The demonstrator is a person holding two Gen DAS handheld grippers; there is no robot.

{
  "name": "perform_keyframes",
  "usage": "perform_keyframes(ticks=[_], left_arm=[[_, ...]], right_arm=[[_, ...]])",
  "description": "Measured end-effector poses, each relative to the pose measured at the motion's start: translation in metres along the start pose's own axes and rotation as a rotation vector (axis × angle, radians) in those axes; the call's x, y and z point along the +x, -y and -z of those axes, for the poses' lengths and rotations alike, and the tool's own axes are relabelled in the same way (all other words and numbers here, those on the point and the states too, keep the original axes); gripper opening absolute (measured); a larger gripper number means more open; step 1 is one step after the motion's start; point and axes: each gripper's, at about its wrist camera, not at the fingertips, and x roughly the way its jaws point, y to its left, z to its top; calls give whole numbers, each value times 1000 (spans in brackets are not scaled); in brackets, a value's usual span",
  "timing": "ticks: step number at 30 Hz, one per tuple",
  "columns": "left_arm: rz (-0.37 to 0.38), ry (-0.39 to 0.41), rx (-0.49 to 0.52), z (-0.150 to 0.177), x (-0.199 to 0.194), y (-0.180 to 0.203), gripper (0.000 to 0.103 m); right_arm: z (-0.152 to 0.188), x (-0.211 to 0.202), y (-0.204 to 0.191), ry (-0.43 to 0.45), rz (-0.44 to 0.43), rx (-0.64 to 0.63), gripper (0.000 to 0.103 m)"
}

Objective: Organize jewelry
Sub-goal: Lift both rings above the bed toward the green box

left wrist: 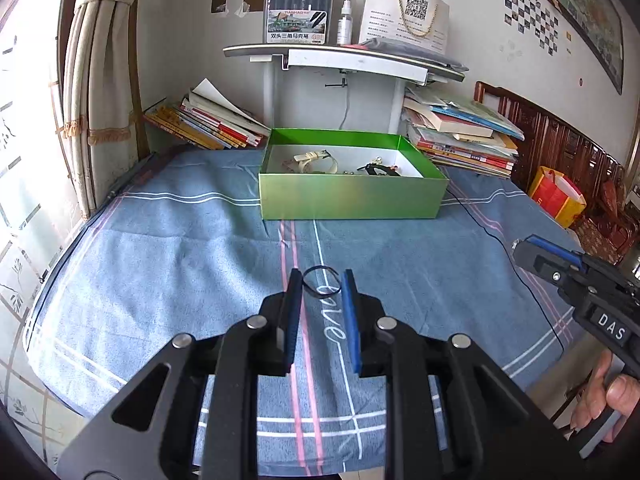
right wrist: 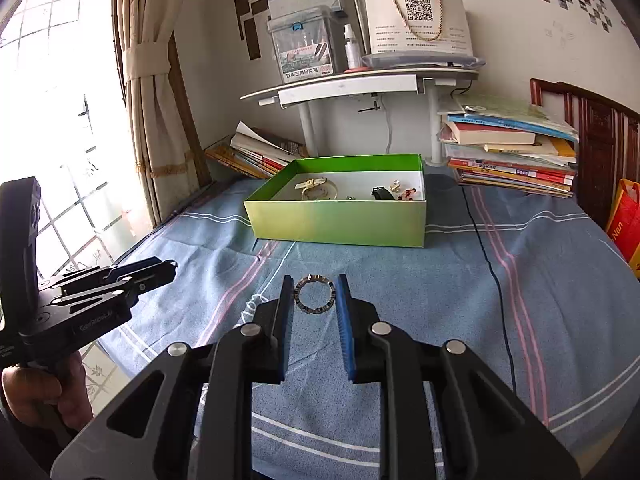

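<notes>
Left hand-held gripper [left wrist: 321,289]: clamped on a thin dark ring [left wrist: 321,283], pinched across its width between the blue pads so the loop stands clear of the bed [left wrist: 168,248]. Right hand-held gripper [right wrist: 313,294]: likewise clamped on a wider patterned ring [right wrist: 313,294], gripped at its outer edges. Both aimed toward the green box [right wrist: 340,220] near the bed's far edge, already holding other jewelry; probably the drop-off.
</notes>
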Motion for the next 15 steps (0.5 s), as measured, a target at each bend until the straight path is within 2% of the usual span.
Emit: perform_keyframes(ticks=[15], left_arm=[[2, -16, -5, 5, 1, -3, 20]], right_arm=[[1, -2, 0, -5, 6, 1, 21]])
